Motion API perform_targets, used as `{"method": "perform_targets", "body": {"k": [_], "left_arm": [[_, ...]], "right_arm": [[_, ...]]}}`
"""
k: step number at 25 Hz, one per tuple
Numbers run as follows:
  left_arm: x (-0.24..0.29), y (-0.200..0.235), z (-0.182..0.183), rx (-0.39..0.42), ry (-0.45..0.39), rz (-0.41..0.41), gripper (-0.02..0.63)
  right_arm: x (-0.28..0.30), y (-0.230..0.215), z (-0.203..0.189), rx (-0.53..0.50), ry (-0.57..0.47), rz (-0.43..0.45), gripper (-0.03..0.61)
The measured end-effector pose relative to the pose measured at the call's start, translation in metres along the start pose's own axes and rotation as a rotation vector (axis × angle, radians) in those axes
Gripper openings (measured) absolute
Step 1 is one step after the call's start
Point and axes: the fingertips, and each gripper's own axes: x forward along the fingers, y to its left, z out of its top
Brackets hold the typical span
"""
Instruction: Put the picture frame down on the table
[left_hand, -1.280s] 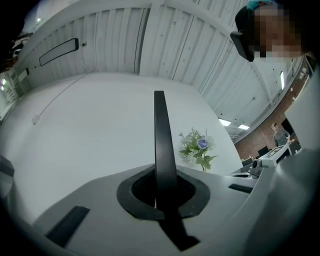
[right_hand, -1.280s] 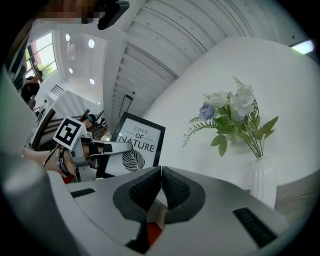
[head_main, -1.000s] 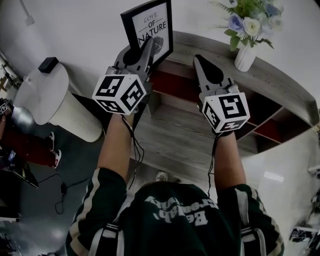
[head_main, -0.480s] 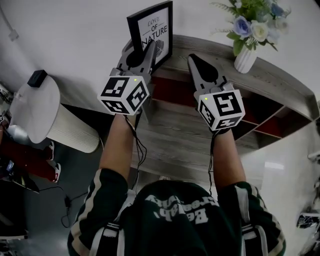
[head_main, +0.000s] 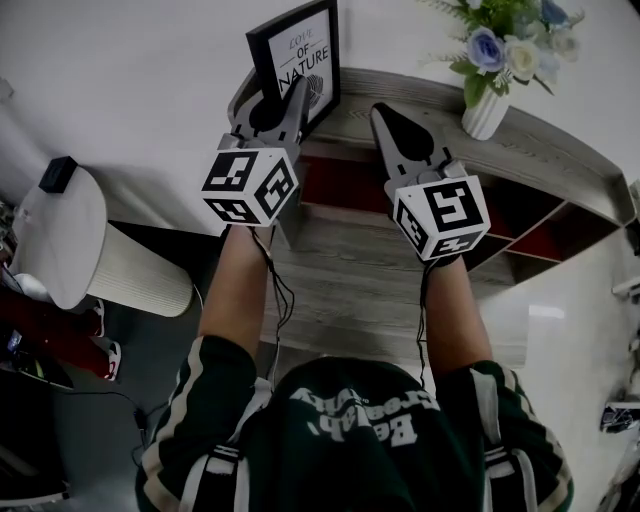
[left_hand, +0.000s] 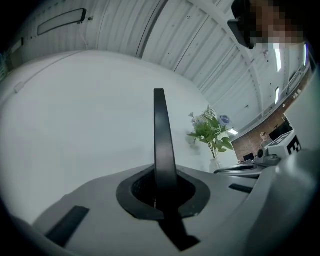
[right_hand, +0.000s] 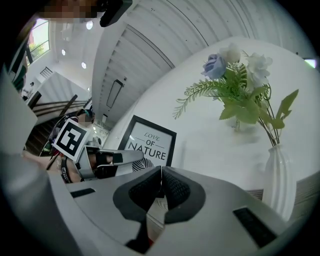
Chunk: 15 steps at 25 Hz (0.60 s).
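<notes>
Left gripper view is showing the left gripper (left_hand: 159, 189) clamping the picture frame (left_hand: 160, 131), standing upright edge-on. Right gripper (right_hand: 161, 185) is hanging closed, empty, alongside.

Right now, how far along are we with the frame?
Done: the frame is upright above the table. In hand: the left claw is shut on its edge; the right claw is shut, empty. Left: set it down and release; whether its base touches is hidden.
</notes>
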Motion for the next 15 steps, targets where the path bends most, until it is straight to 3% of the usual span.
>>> {"method": "perform_targets", "body": {"k": [8, 11, 15], "left_arm": [[0.0098, -0.0015, -0.0095, 0.044, 0.012, -0.014, 0.029], [0.0076, -0.0027, -0.0096, 0.064, 0.007, -0.015, 0.115], [0.0064, -0.0044, -0.0071, 0.087, 0.003, -0.023, 0.15]], "right_arm": [[0.0002, -0.0032, -0.0054, -0.013, 0.023, -0.036, 0.032], [-0.0003, -0.0035, -0.006, -0.03, 0.03, -0.042, 0.032], [-0.0003, -0.0033, -0.0045, -0.039, 0.028, -0.049, 0.032]]}}
